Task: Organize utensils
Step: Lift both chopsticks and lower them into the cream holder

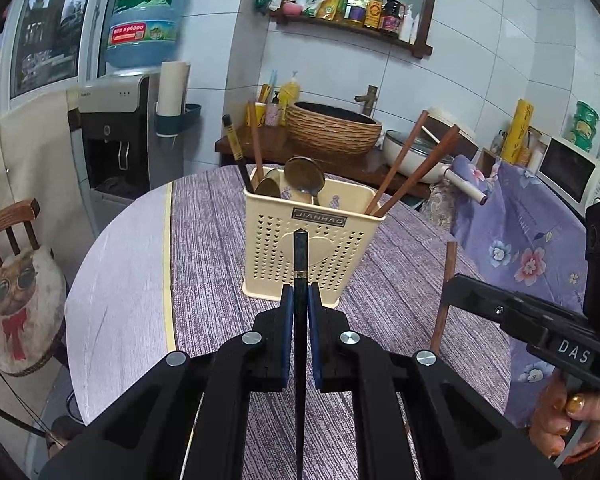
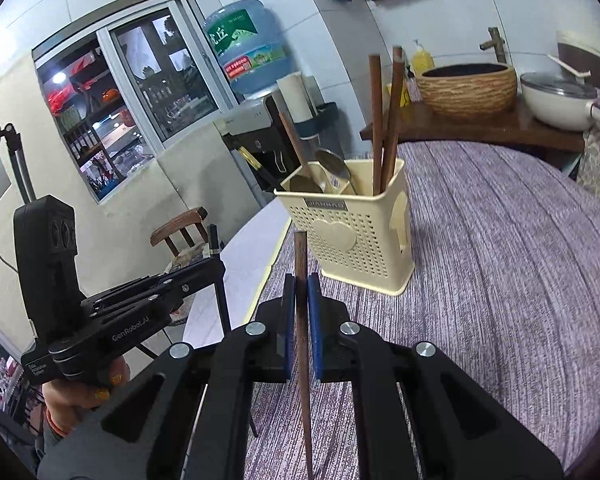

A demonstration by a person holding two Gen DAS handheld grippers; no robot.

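Observation:
A cream perforated utensil holder (image 1: pixel 308 252) stands on the round table; it also shows in the right wrist view (image 2: pixel 352 236). It holds two brown chopsticks (image 1: pixel 412 168), metal spoons (image 1: pixel 304 178), a black chopstick (image 1: pixel 236 152) and a brown one. My left gripper (image 1: pixel 300 300) is shut on a black chopstick (image 1: pixel 300 264), held upright just in front of the holder. My right gripper (image 2: pixel 302 292) is shut on a brown chopstick (image 2: pixel 300 264), upright, near the holder's front left. Each gripper shows in the other's view: the right gripper (image 1: pixel 448 284) and the left gripper (image 2: pixel 216 264).
The table has a purple striped cloth (image 2: pixel 500 260) and a pale bare part (image 1: pixel 120 260) on the left. A chair with a cushion (image 1: pixel 20 300) stands left. A side counter carries a woven basin (image 1: pixel 332 126) and a white pan (image 1: pixel 416 152). A water dispenser (image 1: pixel 116 136) stands behind.

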